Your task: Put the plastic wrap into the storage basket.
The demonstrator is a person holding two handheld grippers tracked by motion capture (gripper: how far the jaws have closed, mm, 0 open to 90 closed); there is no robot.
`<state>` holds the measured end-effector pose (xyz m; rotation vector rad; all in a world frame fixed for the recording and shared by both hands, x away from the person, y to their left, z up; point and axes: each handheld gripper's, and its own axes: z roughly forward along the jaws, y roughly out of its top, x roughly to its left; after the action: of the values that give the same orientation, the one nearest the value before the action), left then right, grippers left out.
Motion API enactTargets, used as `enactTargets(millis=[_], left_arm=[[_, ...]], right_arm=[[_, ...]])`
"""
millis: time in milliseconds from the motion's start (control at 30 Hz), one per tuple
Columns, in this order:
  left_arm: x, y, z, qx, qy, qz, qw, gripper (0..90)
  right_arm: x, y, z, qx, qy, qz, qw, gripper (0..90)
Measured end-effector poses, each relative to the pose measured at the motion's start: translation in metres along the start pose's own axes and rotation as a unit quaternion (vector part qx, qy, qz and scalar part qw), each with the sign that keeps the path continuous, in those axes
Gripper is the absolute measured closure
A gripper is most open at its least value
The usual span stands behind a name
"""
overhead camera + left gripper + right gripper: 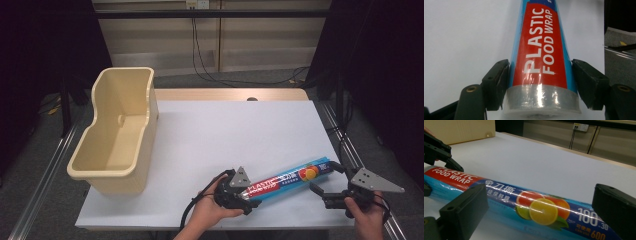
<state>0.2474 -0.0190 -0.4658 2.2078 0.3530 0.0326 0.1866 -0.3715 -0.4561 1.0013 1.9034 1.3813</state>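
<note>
One roll of plastic food wrap (287,180) is seen lying on a white worktop (225,135), near its front edge and toward the front right corner. The roll is laid at a slant, its red-labelled end pointing at the front edge and its dark blue end raised toward the right edge.

Two grippers are counted, one in each of the person's hands. The left gripper (239,192) is clamped on the red-labelled end of the roll; in the left gripper view its two black jaws are pressed against both sides of the roll (541,57), just above the clear band at the roll's end. The right gripper (330,182) is held at the dark blue end, close to the right edge. In the right gripper view its jaws are spread apart on either side of the roll (541,211), with the printed orange and lemon picture between them, and neither pad is seen touching the wrapper.

One cream plastic bin (117,132) is stood on the left edge of the worktop, its open top facing up and nothing visible inside. It is well apart from the roll and from both grippers.

A wide bare stretch of worktop is left open between the bin and the roll, and all the way to the back edge. Little room is left between the roll and the front edge, or between the right gripper and the right edge.
</note>
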Motion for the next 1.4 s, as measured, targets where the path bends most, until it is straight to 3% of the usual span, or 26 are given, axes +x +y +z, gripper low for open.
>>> enactTargets(millis=[233,333,467,633,700,933,1067,1200,1400], left_arm=[[0.014,-0.012,-0.025,0.018,0.007,0.016,0.9997,32.0],[0.020,-0.020,-0.037,0.020,0.009,0.003,0.9997,31.9],[0.027,-0.029,-0.052,0.024,0.017,0.006,0.9996,31.8],[0.035,-0.043,-0.073,0.024,0.032,-0.004,0.9992,31.5],[0.036,-0.045,-0.076,0.024,0.032,-0.007,0.9992,31.4],[0.043,-0.072,-0.113,0.017,0.057,-0.032,0.9977,31.1],[0.044,-0.082,-0.127,0.021,0.067,-0.036,0.9969,31.1],[0.047,-0.087,-0.135,0.021,0.067,-0.042,0.9966,31.1],[0.048,-0.080,-0.130,0.033,0.065,-0.048,0.9962,30.6]], right_arm=[[-0.001,0.000,0.001,0.003,-0.001,0.002,1.0000,0.1],[-0.001,0.001,0.002,0.001,-0.001,0.005,1.0000,0.0],[-0.001,0.000,0.004,0.003,0.000,0.005,1.0000,0.0],[-0.001,0.001,0.007,0.003,0.002,0.003,1.0000,0.0],[0.000,0.001,0.008,0.003,0.002,0.002,1.0000,0.0],[0.000,0.001,0.009,0.006,0.002,0.003,1.0000,0.0],[0.001,0.001,0.010,0.006,0.001,0.002,1.0000,0.0],[0.002,0.002,0.012,0.007,0.007,0.000,0.9999,0.1],[0.003,0.003,0.014,0.008,0.010,-0.001,0.9999,0.0]])
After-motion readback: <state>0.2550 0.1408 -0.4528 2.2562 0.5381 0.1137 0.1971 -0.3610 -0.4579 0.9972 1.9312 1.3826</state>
